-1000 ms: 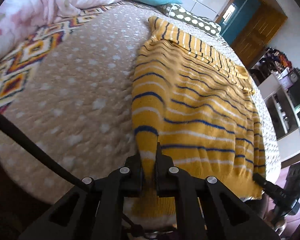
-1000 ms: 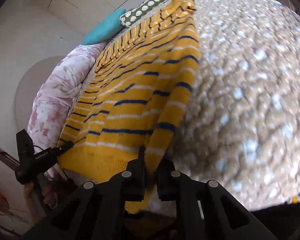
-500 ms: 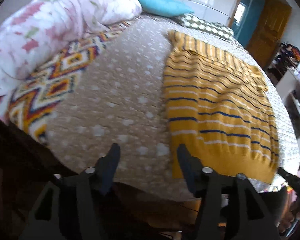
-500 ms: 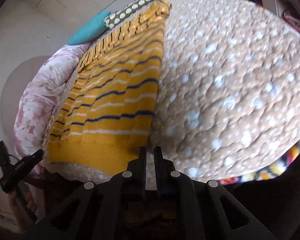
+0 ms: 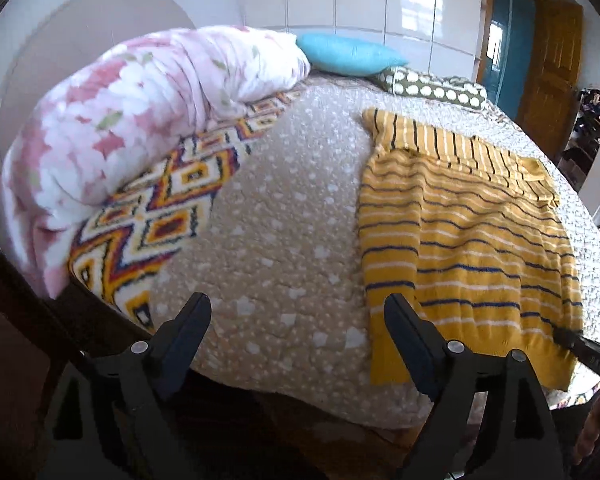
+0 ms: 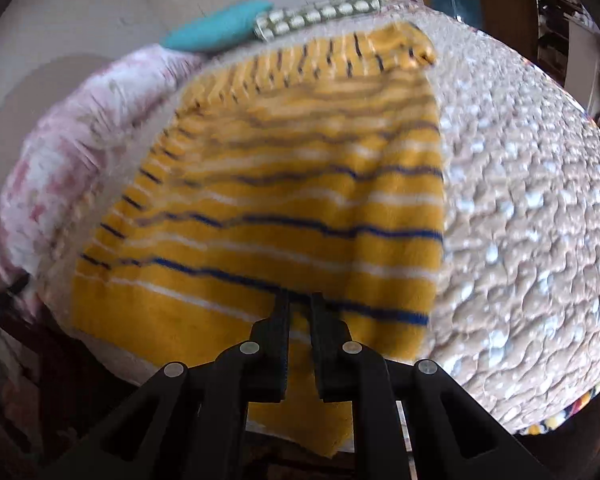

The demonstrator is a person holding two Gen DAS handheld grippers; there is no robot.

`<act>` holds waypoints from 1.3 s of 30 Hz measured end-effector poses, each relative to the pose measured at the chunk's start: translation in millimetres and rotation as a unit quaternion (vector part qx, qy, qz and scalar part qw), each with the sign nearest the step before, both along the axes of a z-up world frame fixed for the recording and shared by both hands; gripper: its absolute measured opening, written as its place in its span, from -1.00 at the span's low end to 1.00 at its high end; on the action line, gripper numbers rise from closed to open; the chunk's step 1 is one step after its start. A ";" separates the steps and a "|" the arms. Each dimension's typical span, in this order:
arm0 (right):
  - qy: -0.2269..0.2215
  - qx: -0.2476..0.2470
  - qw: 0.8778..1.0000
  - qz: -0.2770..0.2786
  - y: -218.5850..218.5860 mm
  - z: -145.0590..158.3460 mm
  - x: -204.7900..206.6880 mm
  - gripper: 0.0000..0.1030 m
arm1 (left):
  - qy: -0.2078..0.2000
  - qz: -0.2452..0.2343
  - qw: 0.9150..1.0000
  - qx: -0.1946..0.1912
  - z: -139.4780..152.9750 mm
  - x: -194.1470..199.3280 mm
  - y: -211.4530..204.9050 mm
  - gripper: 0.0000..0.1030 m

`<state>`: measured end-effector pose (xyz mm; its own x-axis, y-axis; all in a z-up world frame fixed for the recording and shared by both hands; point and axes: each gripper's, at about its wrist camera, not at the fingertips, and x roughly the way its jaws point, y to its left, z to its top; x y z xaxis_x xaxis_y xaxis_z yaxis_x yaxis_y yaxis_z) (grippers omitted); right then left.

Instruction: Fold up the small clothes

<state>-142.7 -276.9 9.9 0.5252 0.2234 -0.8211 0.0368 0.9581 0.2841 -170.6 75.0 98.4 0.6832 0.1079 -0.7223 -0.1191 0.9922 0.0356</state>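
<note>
We see the sweater [image 5: 464, 240] lying flat on the bed [image 5: 284, 216], its hem at the near edge. Our left hand-held gripper [image 5: 296, 316] is spread wide above the bedspread beside it. Our right hand-held gripper [image 6: 300, 304] is nearly pressed together over the hem; we cannot tell whether it pinches fabric.

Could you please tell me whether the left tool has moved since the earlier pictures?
Yes. The left tool let go of the striped yellow sweater, opened, and pulled back and to the left; the sweater's hem now lies to its right on the bedspread.
</note>
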 end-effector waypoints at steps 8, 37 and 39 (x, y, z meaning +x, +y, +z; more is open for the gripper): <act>-0.038 -0.072 0.996 -0.027 -9.2 25.0 -20.0 -0.39 | -0.124 0.012 0.989 0.079 37.5 -6.5 -13.1 0.96; -0.032 -0.139 0.990 0.012 29.8 6.8 -23.6 -0.12 | 0.050 -0.061 0.996 0.041 -21.9 7.5 -58.9 0.96; -0.032 -0.137 0.990 0.011 28.4 7.1 -24.2 -0.11 | 0.054 -0.062 0.996 0.043 -23.1 8.2 -59.6 0.96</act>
